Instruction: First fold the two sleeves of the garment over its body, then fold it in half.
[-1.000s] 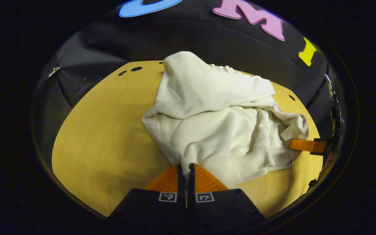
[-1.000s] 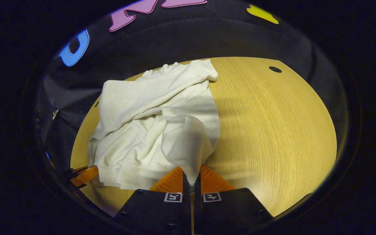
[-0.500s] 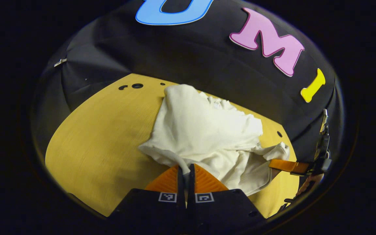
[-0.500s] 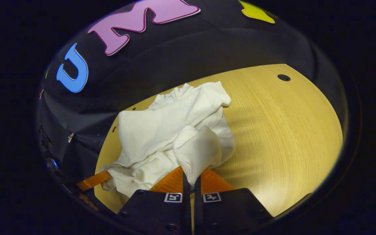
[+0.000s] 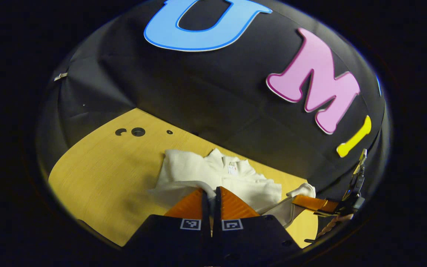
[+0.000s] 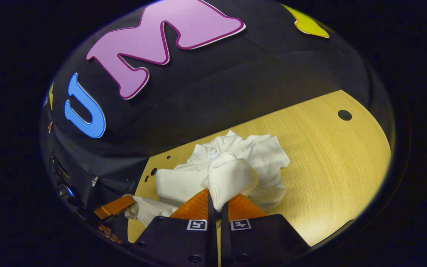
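1 garment [image 5: 217, 174] is seen, cream-white, bunched on the wooden table [image 5: 102, 174] close to the black cloth wall [image 5: 184, 92]. In the left gripper view it is spread just ahead of the fingers, with a neck label facing up beyond the fingertips and a fold of fabric drawn down into the gap between them. In the right gripper view the garment [image 6: 258, 155] is piled directly ahead, a rounded lump of cloth standing just above the fingertips.

2 grippers are counted. The left gripper [image 5: 210, 196] is pressed together on a hem edge of the garment, fabric being pinched between its 2 orange fingers. The right gripper [image 6: 217, 202] is likewise clamped on cloth, a thick fold being nipped between its 2 orange fingers. In the left gripper view the right gripper's orange finger [image 5: 310, 203] is seen off to the right, with cloth at its tip. In the right gripper view the left gripper's orange finger [image 6: 113, 207] is seen low to the left, touching a loose corner of fabric, with part of a hand [image 6: 108, 230] below it.

Several small round holes are noted in the table: 3 far ahead-left in the left gripper view, 1 far ahead-right in the right gripper view.

Against 0.5 s ago: both cameras are tipped further up and more wall is taken in. The near hem has been carried forward toward the neck end, so the garment is seen more compact. Both pinches are unchanged.
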